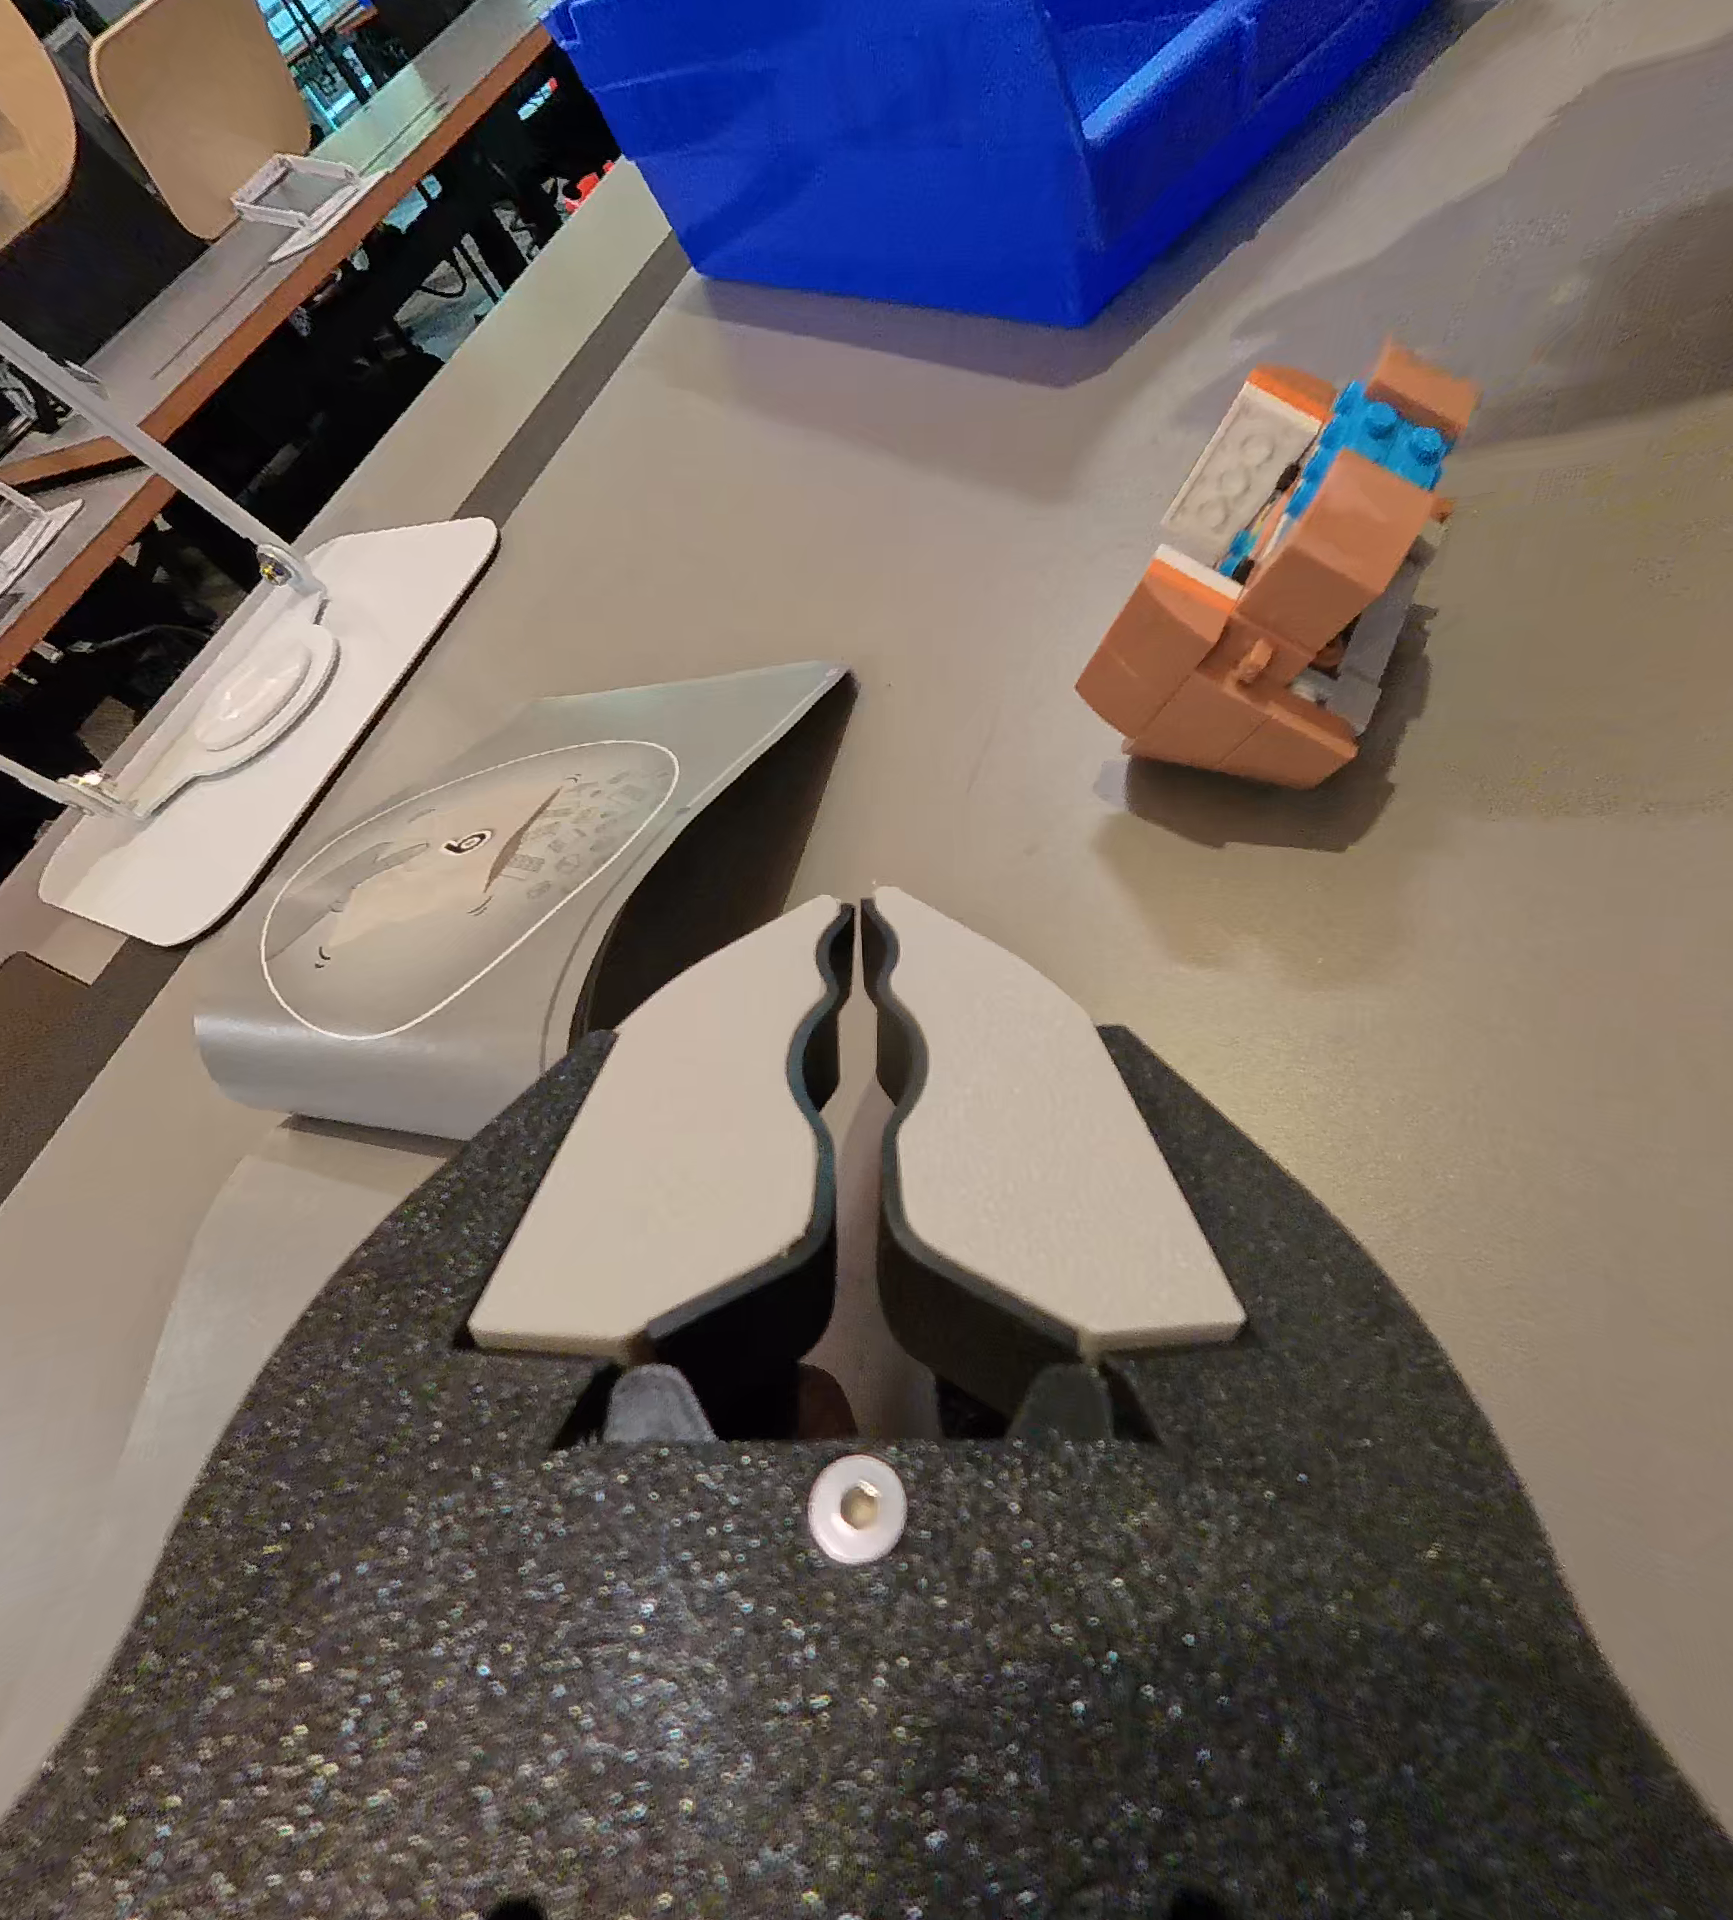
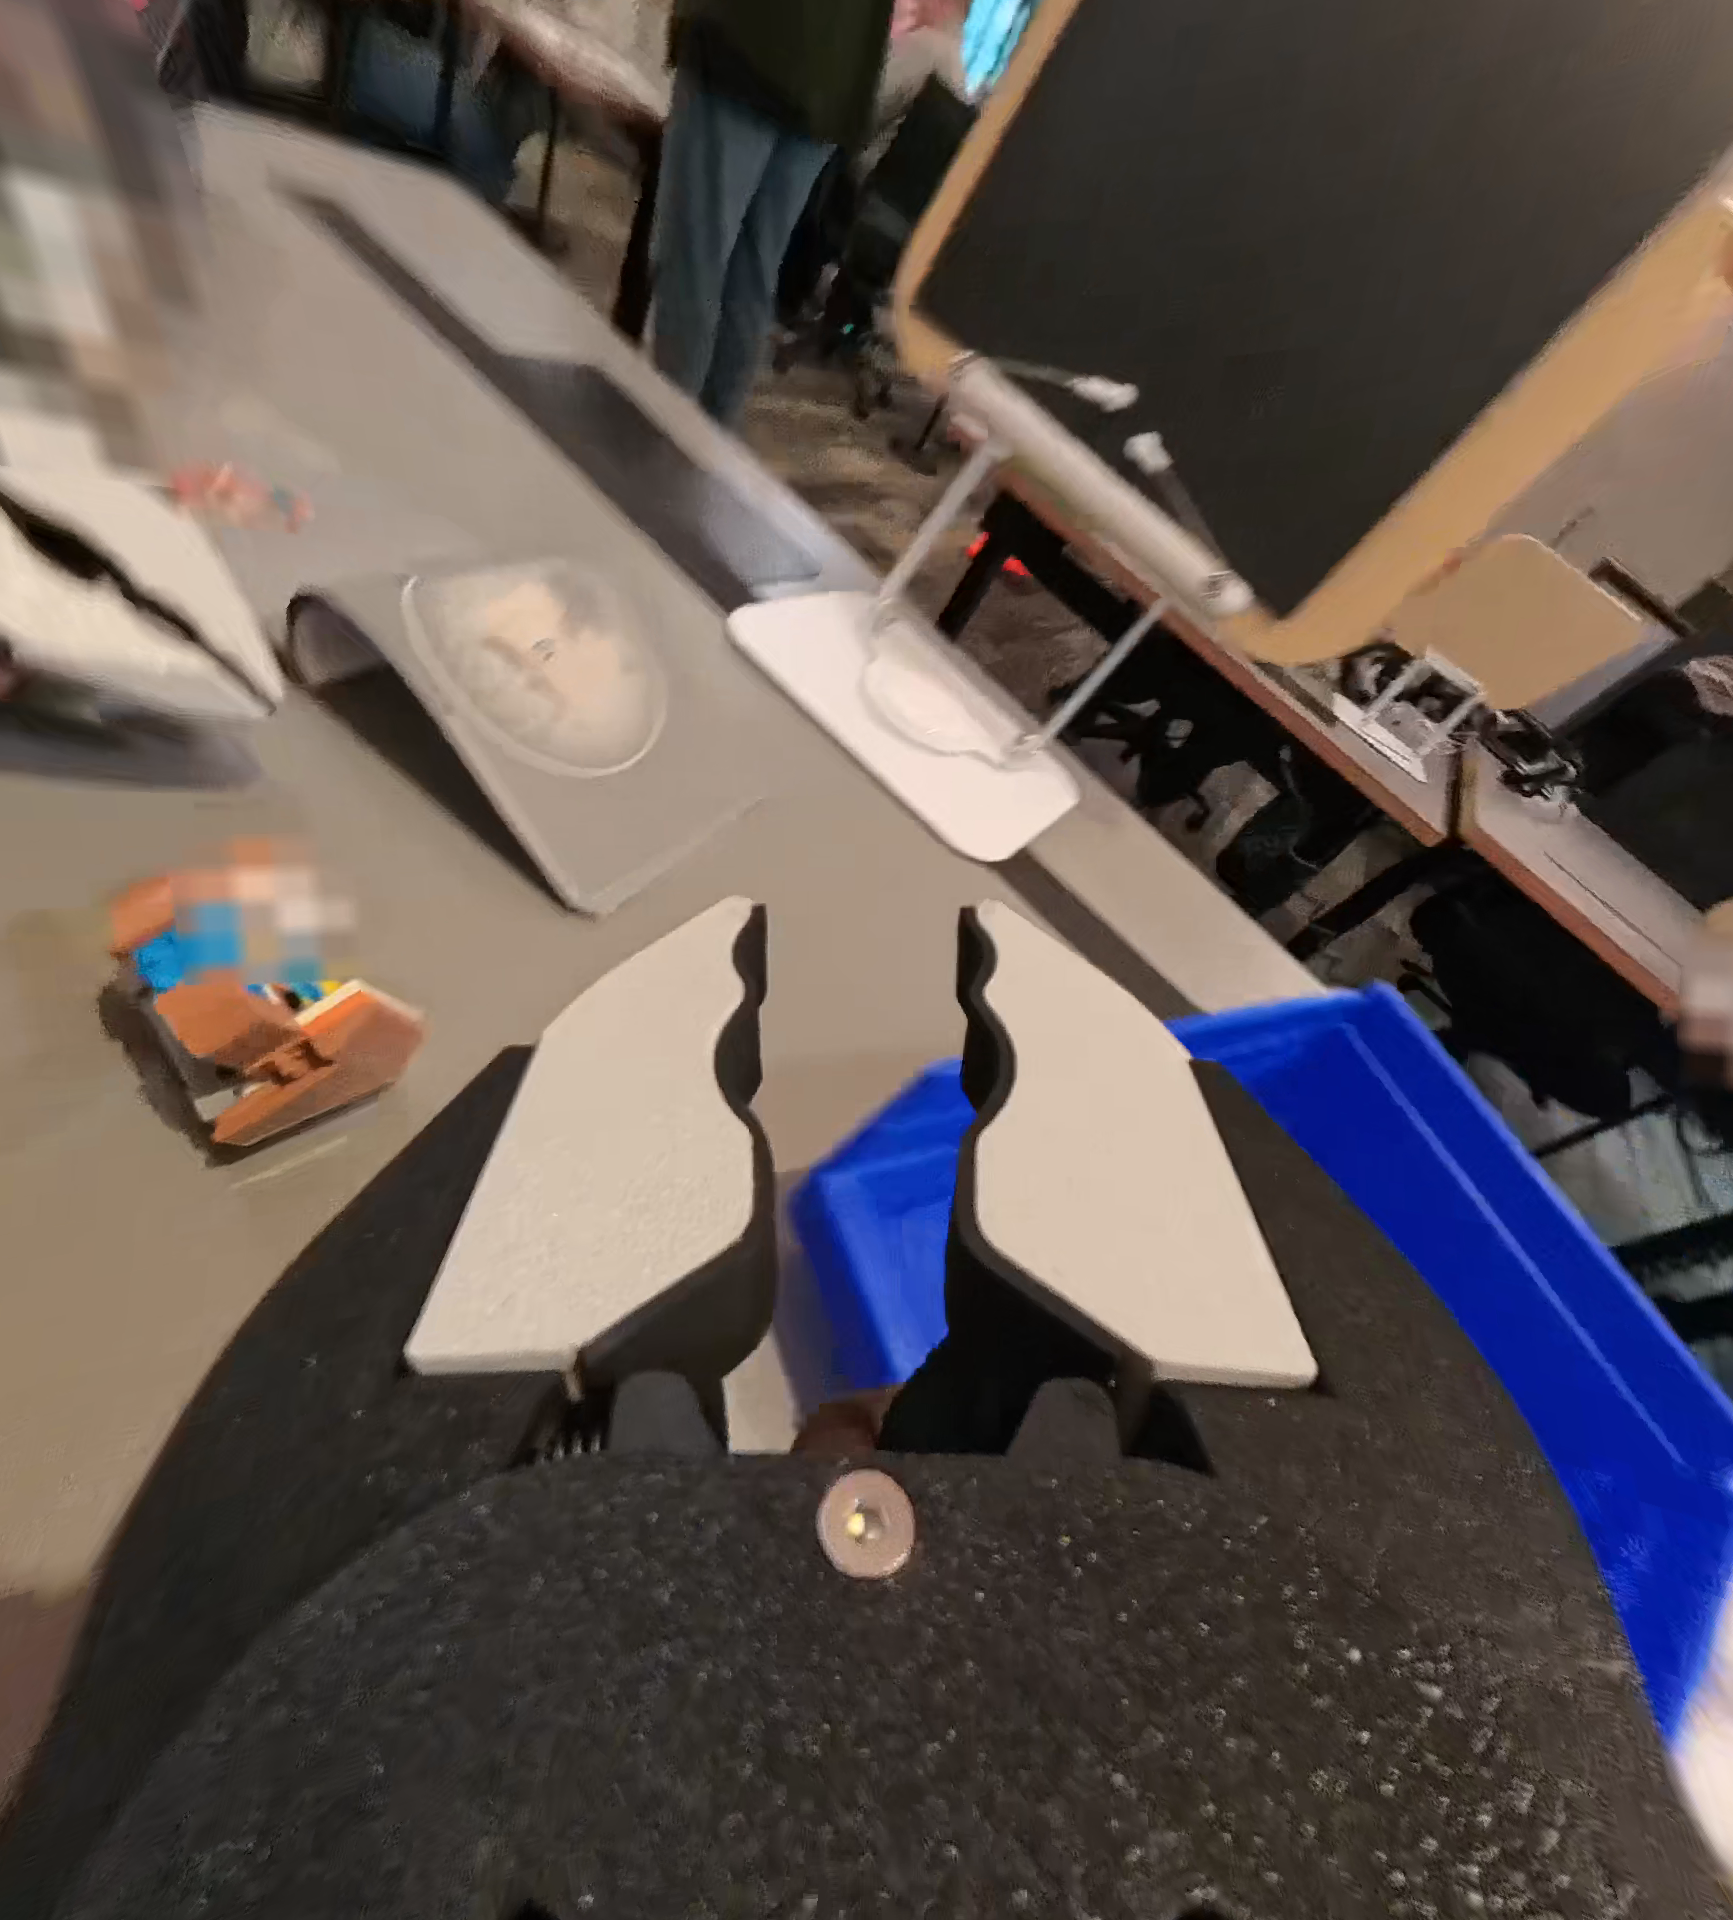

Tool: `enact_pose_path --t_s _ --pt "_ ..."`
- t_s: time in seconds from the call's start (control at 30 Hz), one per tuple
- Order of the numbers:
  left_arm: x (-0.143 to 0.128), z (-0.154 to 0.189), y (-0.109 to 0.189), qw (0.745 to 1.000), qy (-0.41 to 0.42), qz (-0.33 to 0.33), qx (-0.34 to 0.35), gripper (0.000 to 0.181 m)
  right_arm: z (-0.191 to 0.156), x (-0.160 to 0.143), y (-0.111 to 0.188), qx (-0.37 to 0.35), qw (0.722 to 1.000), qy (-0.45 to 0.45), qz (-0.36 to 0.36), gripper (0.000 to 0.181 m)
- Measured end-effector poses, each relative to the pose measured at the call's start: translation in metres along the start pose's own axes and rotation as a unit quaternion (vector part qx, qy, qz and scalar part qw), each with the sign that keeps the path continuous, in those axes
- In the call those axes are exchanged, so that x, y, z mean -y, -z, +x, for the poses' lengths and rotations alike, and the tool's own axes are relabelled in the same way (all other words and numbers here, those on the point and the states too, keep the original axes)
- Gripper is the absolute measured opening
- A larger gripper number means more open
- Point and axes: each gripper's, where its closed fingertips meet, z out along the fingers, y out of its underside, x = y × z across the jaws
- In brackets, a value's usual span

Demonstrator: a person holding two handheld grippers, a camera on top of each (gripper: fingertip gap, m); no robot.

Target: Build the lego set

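Left gripper [image 1: 859, 906]: jaws clenched, tips all but touching, nothing between them. It hangs over the grey table [image 1: 1464, 1143], low centre of the left wrist view.

Just beyond its tips, to the left: a curved grey metal stand [image 1: 571, 831] with a pale oval sticker on top. Past that, further left, a white flat base plate [image 1: 322, 675] with thin clear rods rising from it, near the table edge.

Lego build [image 1: 1267, 582], right of centre in the left wrist view: a partly built brown block model with blue and white bricks showing, tipped on its side on the table. Well apart from the left gripper, touching nothing but the table.

Blue plastic bin [image 1: 945, 156] at top centre of that view, behind the lego build, not touching it.

Right gripper [image 2: 862, 914]: jaws released, clear gap between the fingers, nothing held. View is motion-blurred. The blue bin [image 2: 1413, 1195] sits low right, directly under and beyond the right finger; bin contents can't be made out.

Lego build [image 2: 259, 1008] is at mid left in the right wrist view, on the table, clear of the right gripper. The metal stand [image 2: 571, 748] is above it toward centre, base plate [image 2: 903, 727] right of that. The left gripper [image 2: 83, 592] shows at the left edge, blurred.

Background: other desks, wood-edged dark panels [image 2: 1309, 260], a standing person's legs [image 2: 737, 208] at top centre.
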Motion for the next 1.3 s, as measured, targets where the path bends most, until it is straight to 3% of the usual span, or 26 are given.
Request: enact_pose_path --t_s 0.07,0.13,0.2,0.27,0.33,0.4,0.57,0.63,0.77,0.83,1.07,1.3 --pt "0.000 0.001 0.000 1.000 -0.004 -0.001 0.000 0.001 0.058 0.009 0.037 -0.032 0.999 -0.037 0.002 0.035" --pt "-0.001 0.002 0.000 1.000 -0.010 -0.003 -0.002 0.001 0.126 -0.007 0.068 -0.078 0.995 -0.051 -0.038 0.035" --pt "-0.002 0.004 -0.001 1.000 -0.015 -0.006 -0.003 0.001 0.197 -0.055 0.087 -0.121 0.982 -0.087 -0.115 0.041" --pt "-0.002 0.004 -0.001 1.000 -0.018 -0.008 -0.002 0.001 0.248 -0.121 0.094 -0.119 0.960 -0.165 -0.192 0.052" --pt "-0.002 0.004 -0.002 1.000 -0.018 -0.009 -0.001 0.001 0.274 -0.183 0.089 -0.083 0.929 -0.268 -0.240 0.070" --pt "-0.002 0.003 -0.002 1.000 -0.015 -0.009 0.001 0.001 0.286 -0.223 0.078 -0.052 0.903 -0.342 -0.256 0.079" --pt "-0.002 -0.002 -0.001 1.000 -0.004 -0.008 0.010 0.001 0.300 -0.295 0.060 -0.057 0.863 -0.354 -0.357 0.090" --pt "-0.003 -0.002 -0.001 1.000 -0.004 -0.009 0.013 0.001 0.301 -0.309 0.054 -0.052 0.851 -0.370 -0.369 0.079" --pt "-0.003 -0.002 -0.002 1.000 -0.005 -0.011 0.012 0.001 0.300 -0.316 0.049 -0.047 0.851 -0.374 -0.366 0.022" --pt "-0.004 -0.001 -0.002 1.000 -0.006 -0.012 0.010 0.001 0.297 -0.313 0.050 -0.040 0.857 -0.367 -0.359 0.009" --pt "-0.004 0.001 -0.002 1.000 -0.014 -0.014 0.008 0.002 0.302 -0.287 0.060 -0.046 0.883 -0.339 -0.321 0.002" --pt "-0.004 0.001 -0.002 1.000 -0.017 -0.014 0.009 0.002 0.337 -0.214 0.086 -0.099 0.914 -0.326 -0.220 0.001"
